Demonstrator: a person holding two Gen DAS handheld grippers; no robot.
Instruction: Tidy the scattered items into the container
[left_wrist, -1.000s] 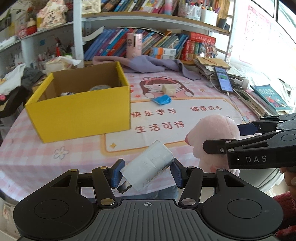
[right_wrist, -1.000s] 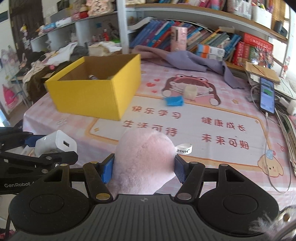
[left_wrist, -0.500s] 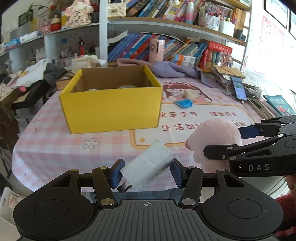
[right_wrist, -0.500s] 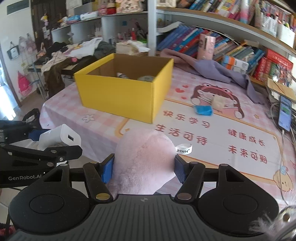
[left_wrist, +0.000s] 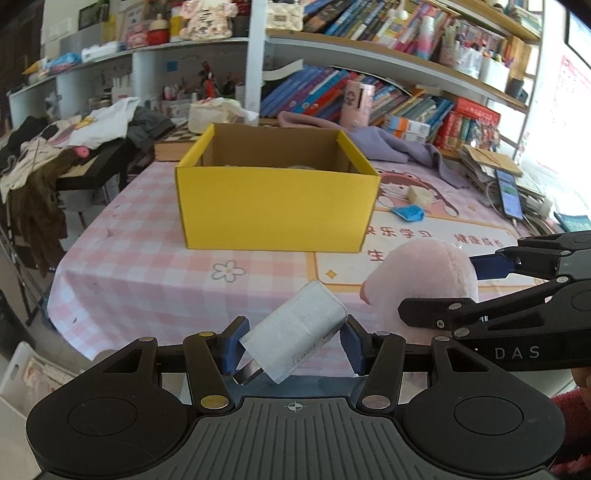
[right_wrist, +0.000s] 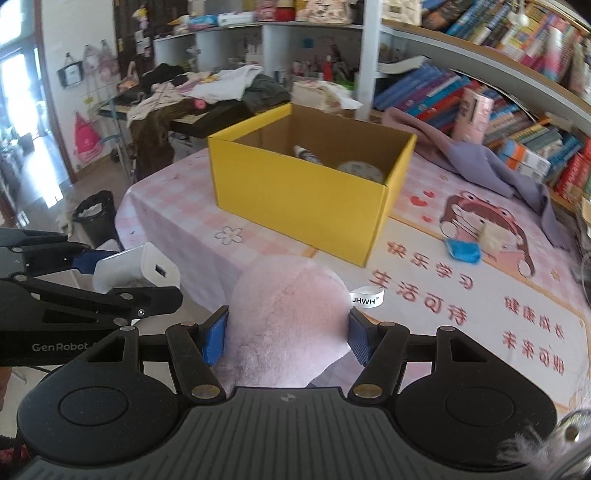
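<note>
Yellow box (left_wrist: 275, 210) sits open on the pink checked tablecloth (left_wrist: 147, 273), straight ahead of both your grippers w/ bare cloth between. Your left gripper (left_wrist: 293, 345) has its jaws clamped on a white charger (left_wrist: 295, 338), held tilted, metal prongs pointing back toward the camera; it's well short of the box, near the table edge on the box's front side. Your right gripper (right_wrist: 288, 334) has its jaws pressed into a pink plush toy (right_wrist: 286, 321), white tag sticking out on its right; also in front of the box, just beside the left gripper. Inside the box, from the right wrist view, you've got a small bottle (right_wrist: 308, 155) and a round flat item (right_wrist: 362, 170) lying on the floor by the far-right wall. To the right of the box, on the printed mat, a blue scrap (right_wrist: 463, 251) and a small beige block (right_wrist: 493, 236) lie touching, well apart from the box. Behind the box, a purple cloth (left_wrist: 399, 146) is draped at the table's back.
</note>
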